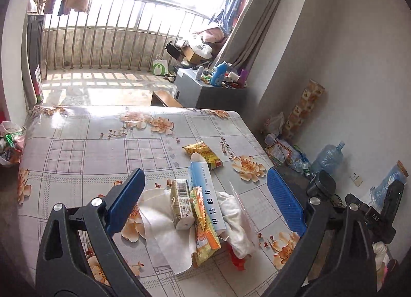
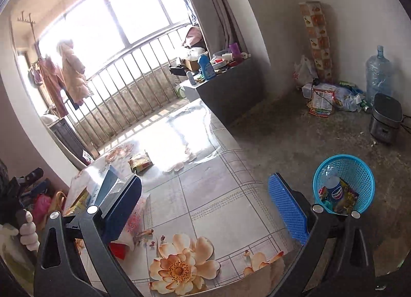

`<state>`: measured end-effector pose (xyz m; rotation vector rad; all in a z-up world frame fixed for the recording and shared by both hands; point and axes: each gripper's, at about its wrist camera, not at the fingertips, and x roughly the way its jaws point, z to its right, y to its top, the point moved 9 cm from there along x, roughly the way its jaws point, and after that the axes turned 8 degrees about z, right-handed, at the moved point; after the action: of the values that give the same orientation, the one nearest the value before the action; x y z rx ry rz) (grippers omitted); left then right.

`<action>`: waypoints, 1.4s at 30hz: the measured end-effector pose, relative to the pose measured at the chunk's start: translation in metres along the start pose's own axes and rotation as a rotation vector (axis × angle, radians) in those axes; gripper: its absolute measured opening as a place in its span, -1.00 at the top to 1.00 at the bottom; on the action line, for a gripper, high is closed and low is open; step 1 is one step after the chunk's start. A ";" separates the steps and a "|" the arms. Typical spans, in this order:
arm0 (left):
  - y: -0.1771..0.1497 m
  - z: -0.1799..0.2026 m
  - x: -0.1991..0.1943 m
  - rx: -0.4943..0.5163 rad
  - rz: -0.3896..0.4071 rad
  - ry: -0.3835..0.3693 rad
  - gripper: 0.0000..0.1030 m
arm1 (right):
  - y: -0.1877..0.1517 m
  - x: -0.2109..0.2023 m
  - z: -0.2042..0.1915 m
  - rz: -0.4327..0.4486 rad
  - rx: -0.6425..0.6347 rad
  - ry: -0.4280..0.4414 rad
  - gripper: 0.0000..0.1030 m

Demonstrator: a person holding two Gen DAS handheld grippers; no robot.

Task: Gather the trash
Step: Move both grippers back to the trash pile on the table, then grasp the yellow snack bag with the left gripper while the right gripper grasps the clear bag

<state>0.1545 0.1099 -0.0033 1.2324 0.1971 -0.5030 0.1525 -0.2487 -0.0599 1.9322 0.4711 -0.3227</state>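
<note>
On the flowered table (image 1: pixel 77 158) lies a heap of trash: a white tissue (image 1: pixel 164 235), a small barcoded box (image 1: pixel 181 204), an orange-yellow wrapper (image 1: pixel 204 227), a blue-white medicine box (image 1: pixel 205 189) and a crumpled white cloth (image 1: pixel 236 222). A yellow snack packet (image 1: pixel 204 154) lies farther back. My left gripper (image 1: pixel 205 202) hangs open over the heap and touches nothing. My right gripper (image 2: pixel 205 209) is open above bare table (image 2: pixel 210 194), with the same heap by its left finger. A blue mesh basket (image 2: pixel 344 189) on the floor to the right holds a Pepsi bottle (image 2: pixel 335 189) and wrappers.
A gloved hand (image 2: pixel 25 230) holds the other gripper at the left edge. Along the wall on the concrete floor stand a rice cooker (image 2: pixel 385 122), a water jug (image 2: pixel 377 76) and loose bags (image 2: pixel 326 96). A grey cabinet (image 2: pixel 231 91) stands beyond the table.
</note>
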 end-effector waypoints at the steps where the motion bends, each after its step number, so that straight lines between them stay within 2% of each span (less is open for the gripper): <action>1: -0.001 -0.005 -0.001 -0.005 -0.003 0.005 -0.78 | -0.009 0.004 -0.016 -0.024 -0.004 0.036 -0.87; 7: -0.018 -0.017 -0.007 -0.024 -0.008 -0.036 -0.77 | -0.044 0.032 -0.086 -0.191 0.006 0.224 -0.82; 10: -0.030 -0.019 -0.006 -0.012 -0.021 -0.044 -0.75 | -0.056 0.044 -0.110 -0.256 -0.001 0.259 -0.80; 14: -0.051 -0.025 0.001 -0.024 -0.076 -0.064 -0.52 | -0.063 0.058 -0.135 -0.316 -0.011 0.287 -0.76; 21: -0.077 -0.028 0.000 -0.004 -0.141 -0.113 -0.20 | -0.071 0.072 -0.153 -0.376 -0.026 0.277 -0.68; 27: -0.087 -0.037 0.001 -0.074 -0.166 -0.166 0.08 | -0.076 0.081 -0.158 -0.419 -0.005 0.271 -0.54; 35: -0.083 -0.004 -0.003 -0.049 -0.142 -0.299 0.09 | -0.077 0.086 -0.170 -0.433 -0.015 0.256 -0.41; 40: -0.096 0.011 0.011 -0.007 -0.166 -0.278 0.09 | -0.083 0.092 -0.177 -0.460 -0.041 0.243 -0.23; 42: -0.100 0.015 0.017 0.003 -0.169 -0.272 0.15 | -0.087 0.093 -0.179 -0.465 -0.075 0.227 -0.17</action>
<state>0.1210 0.0673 -0.0902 1.1425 0.0688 -0.8113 0.1959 -0.0367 -0.1002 1.7789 1.0731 -0.3761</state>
